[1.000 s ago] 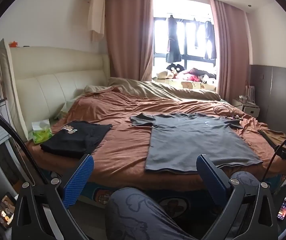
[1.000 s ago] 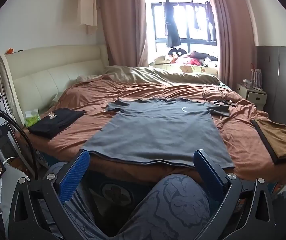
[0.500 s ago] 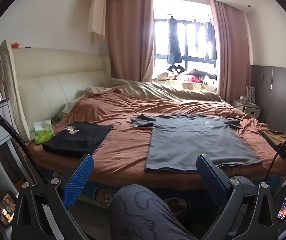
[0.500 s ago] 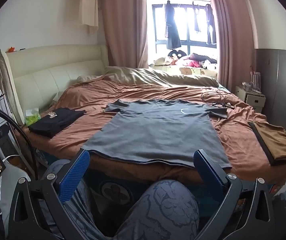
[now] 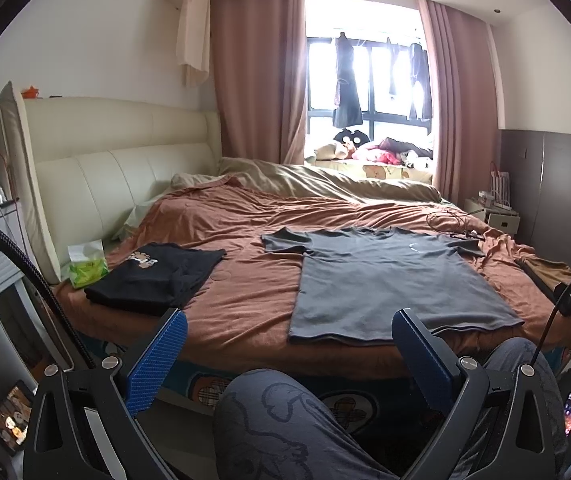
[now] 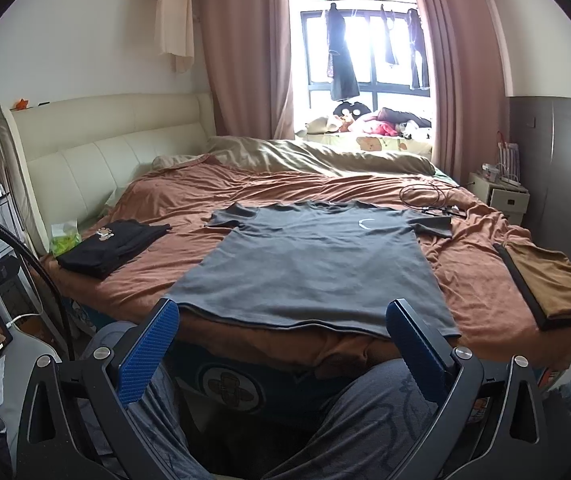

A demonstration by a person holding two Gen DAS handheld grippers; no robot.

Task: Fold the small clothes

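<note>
Both cameras have edged slightly since a second ago. At frame centre, a grey T-shirt (image 6: pixel 309 268) lies flat on the rust-coloured bedspread (image 6: pixel 189 200), hem toward the viewer. Left gripper (image 5: pixel 289 340) and right gripper (image 6: pixel 281 328), fingers wide apart, hold nothing. Folded black shirt (image 5: pixel 157 276) sits at left.

A green tissue pack (image 5: pixel 85 267) lies by the cream headboard (image 5: pixel 117 168), a black cable (image 6: pixel 425 196) across the bed's rust-brown cover (image 5: pixel 245 280).

No legible text anywhere.
</note>
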